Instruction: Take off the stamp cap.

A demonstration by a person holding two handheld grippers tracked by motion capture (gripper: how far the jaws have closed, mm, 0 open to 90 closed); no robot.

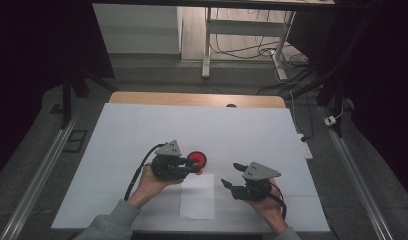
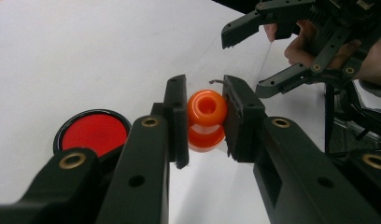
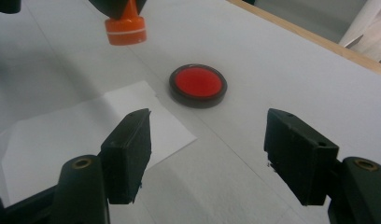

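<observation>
The left gripper (image 2: 205,116) clamps an orange stamp (image 2: 206,120) just above the paper sheet (image 1: 197,196) near the table's front edge, beside the red ink pad (image 3: 198,85); the right gripper (image 3: 207,154) waits open, ready to steady the sheet.

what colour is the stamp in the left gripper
Orange stamp, with a thin white band near its base; clearest in the right gripper view.

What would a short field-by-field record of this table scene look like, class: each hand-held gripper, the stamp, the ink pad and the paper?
left hand-held gripper: shut on the orange stamp
orange stamp: held between the jaws, lifted off the table
right hand-held gripper: open, nothing between the jaws
red ink pad: round, lid off, lying on the white table cover
paper sheet: flat, near the person, between the two hands
white table cover: spread over the table
</observation>
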